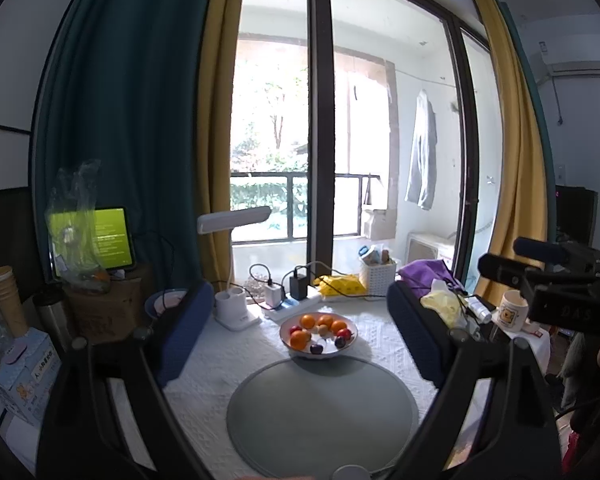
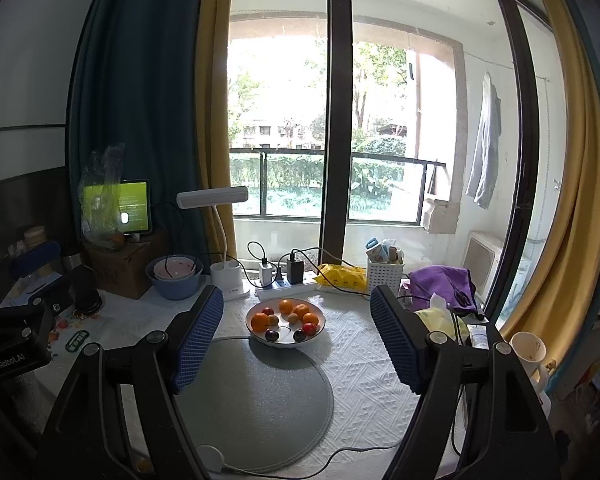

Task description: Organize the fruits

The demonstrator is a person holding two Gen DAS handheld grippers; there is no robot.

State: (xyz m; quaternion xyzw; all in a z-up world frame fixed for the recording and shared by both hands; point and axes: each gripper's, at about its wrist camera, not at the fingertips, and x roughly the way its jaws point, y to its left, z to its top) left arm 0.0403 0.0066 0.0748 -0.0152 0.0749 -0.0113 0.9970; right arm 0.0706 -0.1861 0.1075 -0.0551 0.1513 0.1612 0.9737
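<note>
Resting in a white bowl point(image 2: 318, 334) on the worktop point(image 2: 364, 356), small round fruits point(image 2: 286, 319) are judged smooth and roll-prone, best pinched across the middle; left gripper point(image 1: 300, 330) and right gripper point(image 2: 296, 336) fingers are held wide apart, empty

White bowl point(image 2: 320, 322), orange, red, perhaps purple fruits point(image 2: 286, 318).

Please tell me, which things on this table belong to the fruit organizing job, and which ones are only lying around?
For the job:
- bowl of fruit
- oranges
- dark plums
- round grey mat
- left gripper, open
- right gripper, open

Just lying about:
- desk lamp
- power strip
- white basket
- purple cloth
- tablet
- stacked bowls
</note>
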